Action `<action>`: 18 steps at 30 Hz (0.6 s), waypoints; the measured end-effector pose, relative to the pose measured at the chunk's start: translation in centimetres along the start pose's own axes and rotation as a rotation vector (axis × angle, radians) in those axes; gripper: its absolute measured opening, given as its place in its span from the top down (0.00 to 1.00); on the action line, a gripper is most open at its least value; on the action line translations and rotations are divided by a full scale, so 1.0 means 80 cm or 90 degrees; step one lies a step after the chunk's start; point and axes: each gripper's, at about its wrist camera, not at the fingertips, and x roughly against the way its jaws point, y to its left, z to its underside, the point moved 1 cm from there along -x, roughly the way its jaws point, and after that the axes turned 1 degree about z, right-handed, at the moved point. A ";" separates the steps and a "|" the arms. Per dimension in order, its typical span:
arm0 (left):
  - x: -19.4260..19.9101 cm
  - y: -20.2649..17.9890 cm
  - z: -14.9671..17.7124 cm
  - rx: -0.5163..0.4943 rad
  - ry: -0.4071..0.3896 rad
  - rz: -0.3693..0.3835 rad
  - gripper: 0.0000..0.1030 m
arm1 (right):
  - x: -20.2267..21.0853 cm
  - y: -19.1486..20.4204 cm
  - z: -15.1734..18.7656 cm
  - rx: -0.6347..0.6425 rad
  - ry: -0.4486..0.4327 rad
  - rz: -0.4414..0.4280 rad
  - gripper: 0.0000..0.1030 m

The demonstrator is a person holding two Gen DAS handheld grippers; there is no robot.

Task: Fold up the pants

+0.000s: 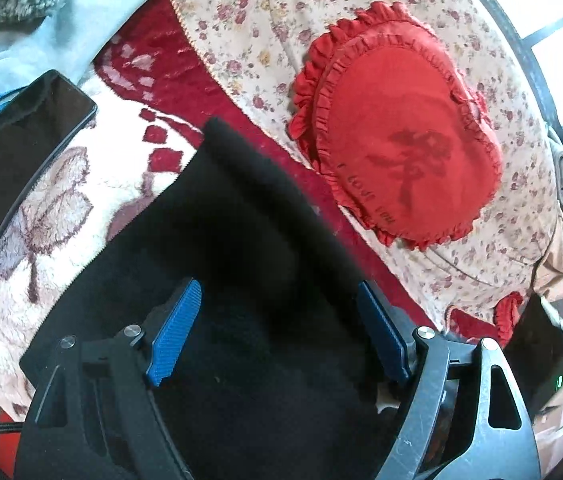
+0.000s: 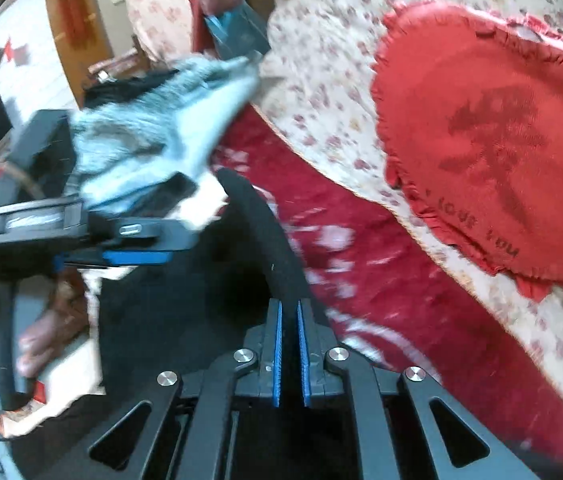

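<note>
While both grippers point down at the bed:
Phone (image 1: 17, 160): lies left of the cloth, on the patterned blanket (image 1: 61, 208).
Pants (image 1: 221, 260): black, spread under and ahead of both claws.
Left gripper (image 1: 277, 312): fingers wide apart, hovering over the pants, nothing clamped.
Right gripper (image 2: 289, 320): pads drawn nearly together on the black fabric's raised right edge.
Red heart cushion (image 1: 401, 140): well right, on the floral sheet.

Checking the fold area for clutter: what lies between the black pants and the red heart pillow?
In the left wrist view, only bedding separates the pants from the pillow: a strip of red blanket, then flowered sheet.
</note>
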 end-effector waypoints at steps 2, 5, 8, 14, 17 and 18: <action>0.000 -0.005 0.002 0.000 -0.004 0.001 0.21 | 0.002 0.020 0.010 0.012 0.000 0.005 0.94; -0.013 -0.009 0.003 -0.006 0.002 -0.013 0.21 | 0.005 0.034 0.019 0.002 -0.008 -0.017 0.97; -0.028 -0.004 0.000 0.011 0.008 -0.024 0.21 | 0.008 0.041 0.020 0.010 -0.012 -0.012 0.97; -0.037 0.004 -0.014 0.032 0.007 -0.031 0.21 | 0.017 0.015 0.015 -0.013 -0.040 0.047 0.97; -0.040 0.006 -0.014 0.030 0.010 -0.038 0.21 | 0.013 -0.018 0.002 -0.031 -0.036 0.055 0.56; -0.042 0.007 -0.014 0.028 0.014 -0.040 0.21 | 0.007 -0.032 -0.002 -0.041 -0.029 0.060 0.49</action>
